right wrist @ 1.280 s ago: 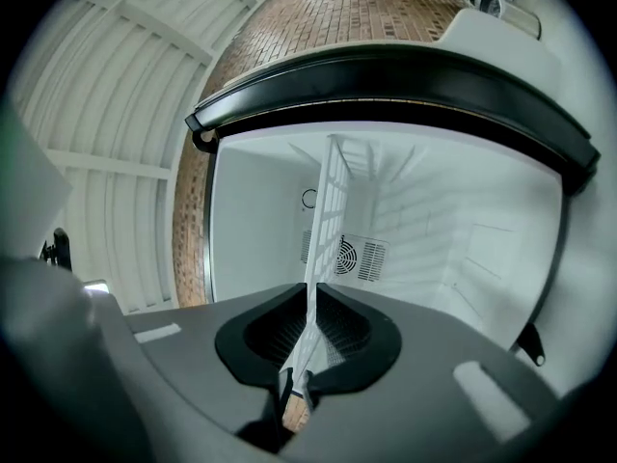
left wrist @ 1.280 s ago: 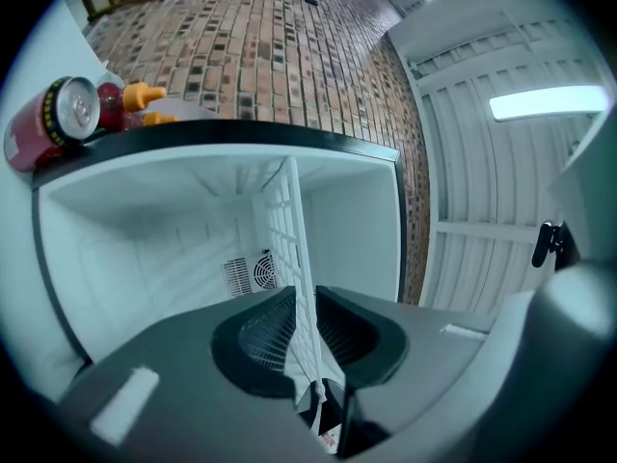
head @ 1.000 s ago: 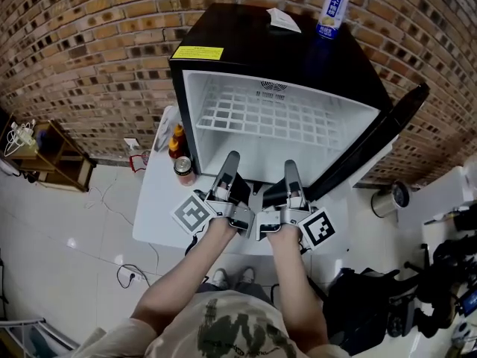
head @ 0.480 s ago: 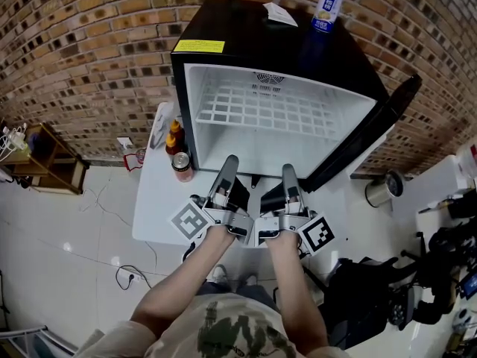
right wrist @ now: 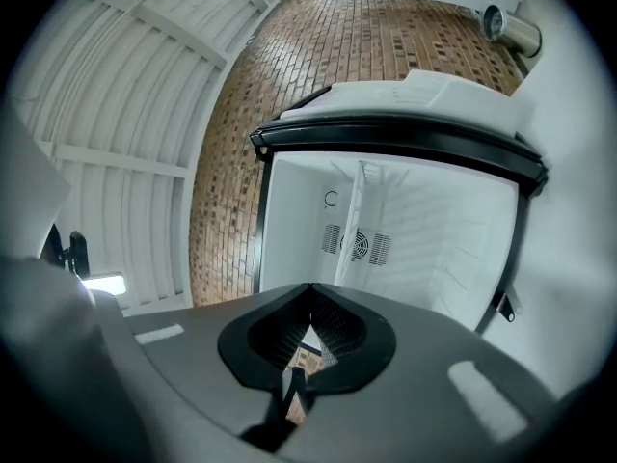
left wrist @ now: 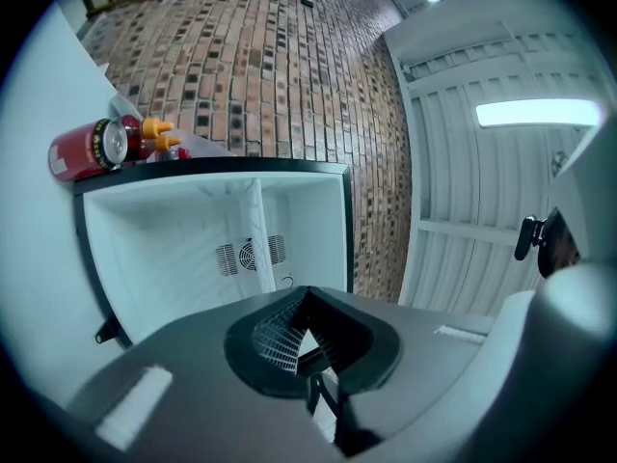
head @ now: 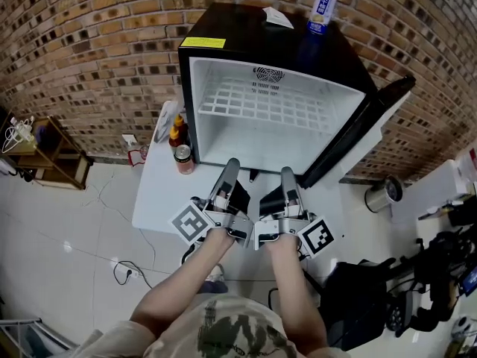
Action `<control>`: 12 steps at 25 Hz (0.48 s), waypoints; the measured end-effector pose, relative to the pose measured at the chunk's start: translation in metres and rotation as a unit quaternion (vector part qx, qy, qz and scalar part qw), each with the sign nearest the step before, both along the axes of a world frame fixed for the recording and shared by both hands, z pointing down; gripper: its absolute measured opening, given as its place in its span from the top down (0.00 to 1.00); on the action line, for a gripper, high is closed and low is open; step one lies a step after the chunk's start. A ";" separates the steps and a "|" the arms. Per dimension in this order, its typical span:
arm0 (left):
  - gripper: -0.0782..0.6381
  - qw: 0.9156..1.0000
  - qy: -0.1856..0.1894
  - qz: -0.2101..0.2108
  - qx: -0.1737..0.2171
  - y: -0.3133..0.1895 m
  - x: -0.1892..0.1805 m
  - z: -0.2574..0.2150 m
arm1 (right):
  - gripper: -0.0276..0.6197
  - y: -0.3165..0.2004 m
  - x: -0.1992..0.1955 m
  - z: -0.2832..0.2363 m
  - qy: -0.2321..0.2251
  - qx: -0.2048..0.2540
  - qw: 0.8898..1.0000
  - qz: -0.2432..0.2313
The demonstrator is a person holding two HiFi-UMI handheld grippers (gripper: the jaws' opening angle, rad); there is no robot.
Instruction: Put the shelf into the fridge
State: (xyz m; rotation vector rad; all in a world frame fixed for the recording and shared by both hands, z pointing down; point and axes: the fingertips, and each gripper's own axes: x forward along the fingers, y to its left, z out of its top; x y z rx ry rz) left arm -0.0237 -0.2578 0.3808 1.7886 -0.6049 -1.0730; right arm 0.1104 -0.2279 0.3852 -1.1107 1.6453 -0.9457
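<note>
A black mini fridge [head: 246, 47] stands open in the head view, and a white wire shelf [head: 261, 107] lies level inside it, about halfway up. My left gripper [head: 231, 168] and right gripper [head: 288, 176] hang side by side just in front of the fridge's lower edge, both shut with nothing in them. The left gripper view is rolled sideways, so the shelf [left wrist: 253, 222] shows edge-on as a white strip beyond my left gripper [left wrist: 307, 302]. The same strip of shelf [right wrist: 355, 210] shows past my right gripper [right wrist: 310, 297], in front of the fan vent.
The fridge door [head: 358, 136] swings open to the right. A red can [head: 183, 157] and a sauce bottle [head: 177, 134] stand on the white table [head: 160, 192] left of the fridge. A blue can [head: 320, 10] and a paper [head: 274, 17] lie on top. Brick wall behind.
Both grippers stay shut, side by side before the fridge, almost unmoved. The head view has shifted slightly, so the fridge sits a little higher and further right in the picture.
</note>
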 end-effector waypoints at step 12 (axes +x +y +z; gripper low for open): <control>0.89 1.000 0.002 -0.006 0.009 0.093 0.029 -0.008 | 0.96 0.092 0.027 -0.004 -0.010 0.012 1.000 -0.017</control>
